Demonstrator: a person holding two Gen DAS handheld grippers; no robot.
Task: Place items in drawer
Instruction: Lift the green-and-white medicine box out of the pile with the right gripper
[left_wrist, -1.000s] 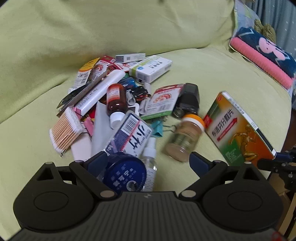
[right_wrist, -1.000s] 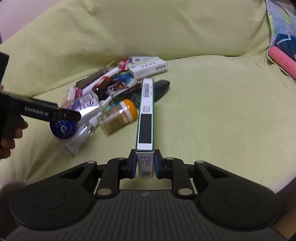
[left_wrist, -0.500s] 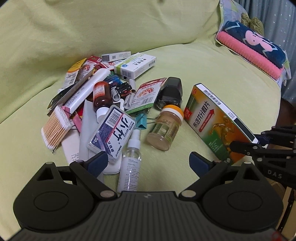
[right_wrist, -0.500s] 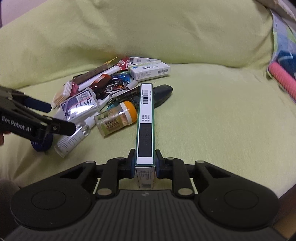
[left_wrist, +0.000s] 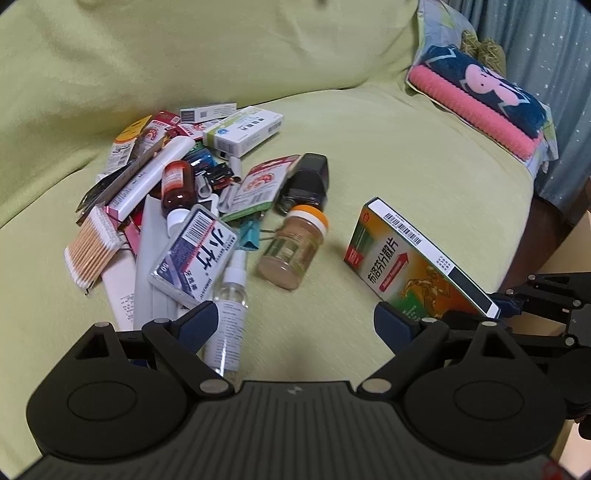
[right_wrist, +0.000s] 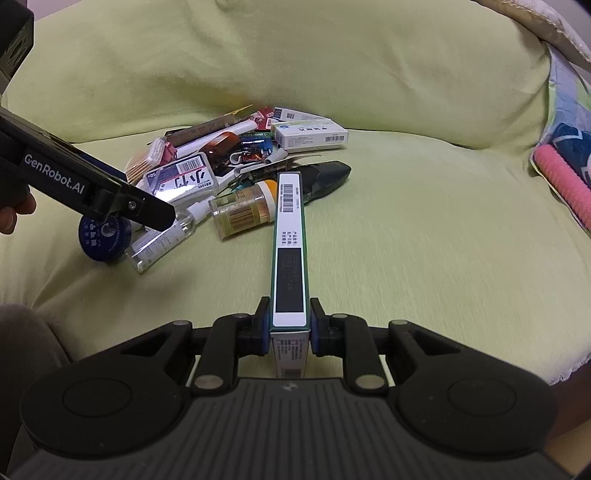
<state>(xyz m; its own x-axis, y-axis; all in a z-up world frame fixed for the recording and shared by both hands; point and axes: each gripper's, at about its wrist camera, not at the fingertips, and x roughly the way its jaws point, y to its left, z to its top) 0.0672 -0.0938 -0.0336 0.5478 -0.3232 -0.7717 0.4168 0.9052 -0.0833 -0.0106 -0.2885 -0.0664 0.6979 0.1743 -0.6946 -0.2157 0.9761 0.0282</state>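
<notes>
One medicine box (right_wrist: 289, 254) is clamped edgewise by the right gripper (right_wrist: 289, 325), the left gripper (left_wrist: 293, 323) is held wide open and empty, and the pile of items (left_wrist: 192, 206) remains unstowed.

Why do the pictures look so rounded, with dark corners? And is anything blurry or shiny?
Left wrist view: fisheye lens bends the sofa and blacks out the corners; the orange-lidded jar looks slightly soft. Right wrist view: same curving, and glare whitens the plastic case behind the left gripper.
</notes>
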